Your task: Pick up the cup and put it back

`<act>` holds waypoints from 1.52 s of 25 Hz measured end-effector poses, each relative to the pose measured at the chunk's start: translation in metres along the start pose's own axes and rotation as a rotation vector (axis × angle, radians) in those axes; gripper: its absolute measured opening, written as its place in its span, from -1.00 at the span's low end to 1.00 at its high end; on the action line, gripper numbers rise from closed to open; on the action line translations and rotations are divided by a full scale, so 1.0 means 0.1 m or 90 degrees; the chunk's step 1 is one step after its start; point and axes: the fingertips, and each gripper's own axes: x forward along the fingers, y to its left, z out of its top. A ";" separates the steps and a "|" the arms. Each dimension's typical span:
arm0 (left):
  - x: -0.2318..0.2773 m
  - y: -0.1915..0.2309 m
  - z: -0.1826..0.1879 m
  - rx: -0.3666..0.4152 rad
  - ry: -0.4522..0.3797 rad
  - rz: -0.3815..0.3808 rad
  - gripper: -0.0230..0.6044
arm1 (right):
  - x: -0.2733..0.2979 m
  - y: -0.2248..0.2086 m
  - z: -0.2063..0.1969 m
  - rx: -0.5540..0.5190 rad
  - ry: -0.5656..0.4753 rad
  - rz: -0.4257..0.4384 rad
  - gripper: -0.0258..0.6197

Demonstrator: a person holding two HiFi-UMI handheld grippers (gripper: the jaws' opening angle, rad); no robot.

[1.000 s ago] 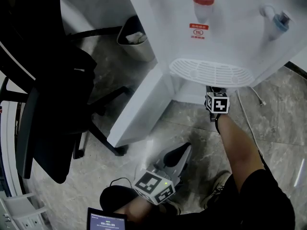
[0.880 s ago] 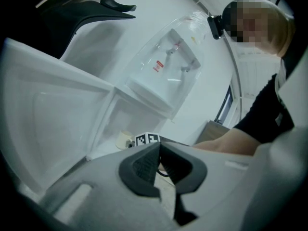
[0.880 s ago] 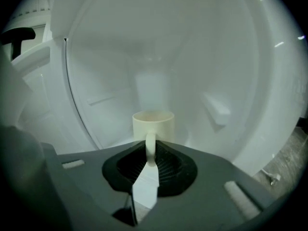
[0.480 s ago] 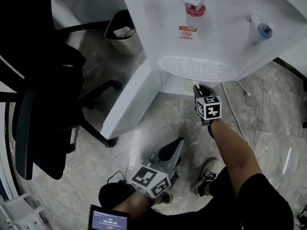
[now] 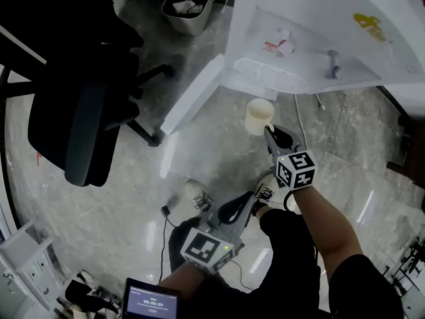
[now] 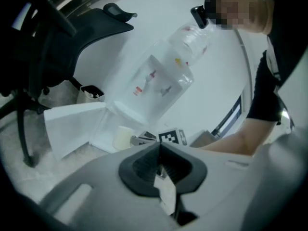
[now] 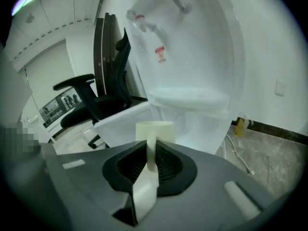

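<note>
Step in hand: cup (image 5: 259, 117) picked up, return pending. It hangs just in front of dispenser (image 5: 312, 38), with the right gripper (image 5: 270, 133) jaws clamped on its handle.
Spare: left gripper (image 5: 247, 203), jaws together, empty, well below dispenser.
Next move: probably lower cup upright onto its spot, then release.
Contents: cup, cannot tell; bin (image 5: 189, 2), left of dispenser, crumpled rubbish.

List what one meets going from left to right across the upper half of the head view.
Office chair → waste bin → cup → dispenser's red tap → second tap.
</note>
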 end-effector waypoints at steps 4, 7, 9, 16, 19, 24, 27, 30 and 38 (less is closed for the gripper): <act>-0.36 -0.33 0.50 0.002 -0.005 0.007 -0.91 | -0.60 0.49 0.71 0.005 -0.044 0.023 -0.77; -0.64 -0.57 0.87 0.007 -0.004 0.010 -0.91 | -1.01 0.80 1.32 -0.004 -0.092 0.034 -0.76; -0.85 -0.75 1.04 0.016 0.008 0.002 -0.91 | -1.29 0.97 1.65 -0.008 -0.118 0.034 -0.77; -1.73 -1.51 1.48 0.093 0.037 -0.068 -0.91 | -2.51 1.62 2.59 0.005 -0.213 0.005 -0.77; -1.93 -1.67 1.75 0.125 0.028 -0.105 -0.91 | -2.97 1.86 2.91 0.003 -0.277 -0.025 -0.77; -2.15 -1.86 1.95 0.158 0.016 -0.143 -0.91 | -3.62 2.23 3.06 0.012 -0.345 -0.052 -0.77; -2.30 -1.99 1.97 0.181 0.013 -0.152 -0.91 | -3.92 2.44 3.01 0.012 -0.369 -0.058 -0.77; -2.40 -2.11 1.98 0.190 -0.009 -0.149 -0.91 | -4.21 2.59 2.92 0.008 -0.387 -0.052 -0.77; -2.49 -2.75 1.80 0.195 -0.059 -0.138 -0.91 | -5.08 2.74 2.66 -0.034 -0.429 -0.017 -0.78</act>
